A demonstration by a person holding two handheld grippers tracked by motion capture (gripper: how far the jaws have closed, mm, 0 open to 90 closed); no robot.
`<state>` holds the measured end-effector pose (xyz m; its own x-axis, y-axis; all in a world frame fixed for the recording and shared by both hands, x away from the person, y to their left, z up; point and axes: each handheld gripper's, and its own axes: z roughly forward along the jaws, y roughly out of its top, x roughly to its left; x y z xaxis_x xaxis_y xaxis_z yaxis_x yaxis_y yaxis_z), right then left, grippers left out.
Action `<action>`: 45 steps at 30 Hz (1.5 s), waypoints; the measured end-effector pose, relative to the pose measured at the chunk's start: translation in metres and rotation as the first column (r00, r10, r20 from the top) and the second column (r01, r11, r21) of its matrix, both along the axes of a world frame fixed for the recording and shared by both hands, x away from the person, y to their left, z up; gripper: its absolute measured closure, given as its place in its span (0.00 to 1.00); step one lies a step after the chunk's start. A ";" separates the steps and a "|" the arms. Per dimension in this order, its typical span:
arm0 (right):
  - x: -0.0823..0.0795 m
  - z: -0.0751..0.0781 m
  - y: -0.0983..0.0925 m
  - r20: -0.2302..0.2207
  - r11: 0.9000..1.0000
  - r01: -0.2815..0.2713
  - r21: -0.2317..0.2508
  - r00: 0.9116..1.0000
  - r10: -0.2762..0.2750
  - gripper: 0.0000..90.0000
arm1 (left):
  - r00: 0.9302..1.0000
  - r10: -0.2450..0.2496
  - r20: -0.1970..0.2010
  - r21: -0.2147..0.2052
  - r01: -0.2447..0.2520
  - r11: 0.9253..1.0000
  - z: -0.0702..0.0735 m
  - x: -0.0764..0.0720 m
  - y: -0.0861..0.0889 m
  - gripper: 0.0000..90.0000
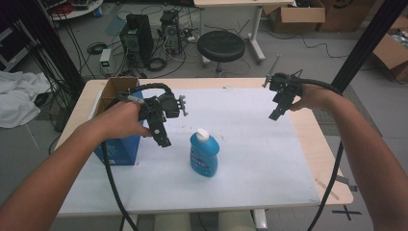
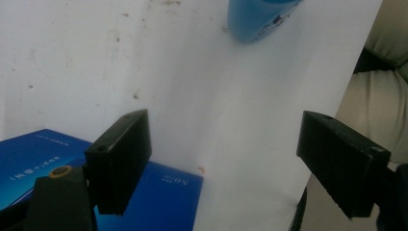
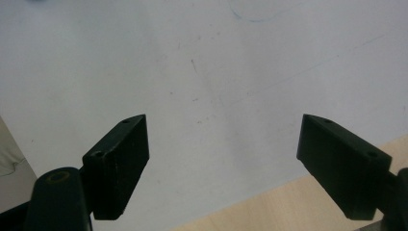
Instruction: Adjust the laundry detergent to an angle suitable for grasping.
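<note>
A wooden table (image 1: 317, 144) covered by a broad white sheet (image 1: 260, 149) took up most of the high view, and an open blue cardboard box (image 1: 118, 147) stood at its left edge. Near the middle of the sheet a blue plastic bottle with a white cap (image 1: 204, 153) stood upright, untouched and apart from both tools. Judging by that, the work had hardly begun: nothing had been lifted, and the bottle had yet to be grasped and, perhaps, carried to the box, which looked the likeliest destination.

The left gripper (image 1: 163, 139) hung just above the sheet between the box and the bottle, nearer the box, pointing downward. In the left gripper view its jaws stood wide apart with only bare sheet between them, the box (image 2: 159, 192) below and the bottle's base (image 2: 260, 19) at the top edge. The right gripper (image 1: 275, 114) hovered well apart from the bottle over the far right of the sheet, jaws likewise spread wide and empty above the sheet (image 3: 207, 72).
</note>
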<state>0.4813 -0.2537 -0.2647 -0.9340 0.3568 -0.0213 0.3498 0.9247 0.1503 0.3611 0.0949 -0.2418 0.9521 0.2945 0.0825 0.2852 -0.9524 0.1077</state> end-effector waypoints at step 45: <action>-0.029 0.004 0.003 0.042 0.997 0.024 0.067 0.999 -0.027 0.19 | 1.000 0.023 0.017 -0.015 -0.023 1.000 0.003 -0.006 0.008 0.22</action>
<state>0.4524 -0.2508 -0.2609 -0.9233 0.3824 -0.0369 0.3650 0.9031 0.2263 0.3553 0.1028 -0.2392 0.9435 0.3175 0.0948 0.3049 -0.9439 0.1266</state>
